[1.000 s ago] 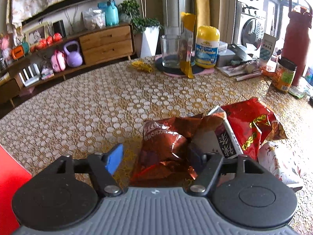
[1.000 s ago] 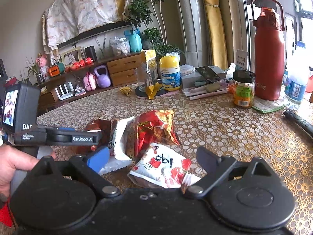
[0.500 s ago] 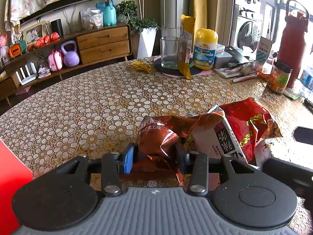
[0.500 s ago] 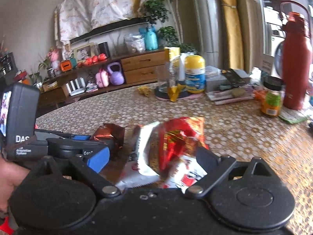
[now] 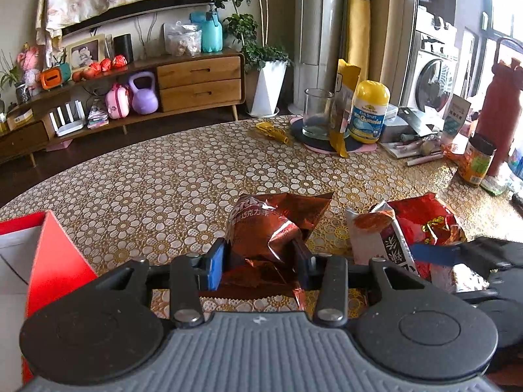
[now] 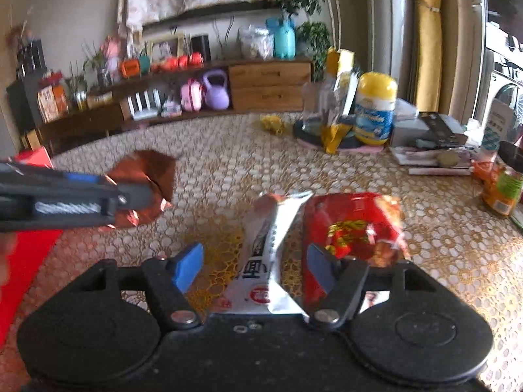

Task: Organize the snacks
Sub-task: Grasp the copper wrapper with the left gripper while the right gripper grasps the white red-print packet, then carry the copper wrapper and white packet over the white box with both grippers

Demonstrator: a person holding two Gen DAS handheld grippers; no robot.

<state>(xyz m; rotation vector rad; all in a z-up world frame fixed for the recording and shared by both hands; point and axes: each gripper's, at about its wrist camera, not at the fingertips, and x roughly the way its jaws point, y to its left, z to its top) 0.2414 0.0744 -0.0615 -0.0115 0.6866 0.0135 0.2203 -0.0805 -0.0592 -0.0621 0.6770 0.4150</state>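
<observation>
Left gripper (image 5: 260,263): jaws clamped on the crumpled brown bag (image 5: 274,225), blue pad on its left flank, dark pad on its right. In the right wrist view the same gripper (image 6: 143,192) enters from the left edge with the brown bag (image 6: 143,176) pinched at its tip; whether the bag has left the tabletop cannot be told.

Right gripper (image 6: 255,266): jaws partly open and just been closing, with the white packet (image 6: 261,261) lying between them. Neither pad presses on it; a gap of tabletop shows beside the blue left pad. In the left wrist view this gripper (image 5: 434,251) shows at the right edge, its blue finger over the packets.

The white packet (image 5: 376,241) lies flat just right of the brown bag. The red bag (image 6: 353,225) lies right of the white packet and touches it; the right gripper's dark pad stands in front of its near edge. In the left wrist view the red bag (image 5: 425,219) sits behind the white packet.

Near left: the red box (image 5: 55,254), open, with a white inner wall.

The tabletop (image 5: 163,183) bears a gold floral cloth. Far right on it: a glass (image 5: 317,117) on a dark mat, a yellow-capped bottle (image 5: 369,114) and a jar (image 5: 479,160).
</observation>
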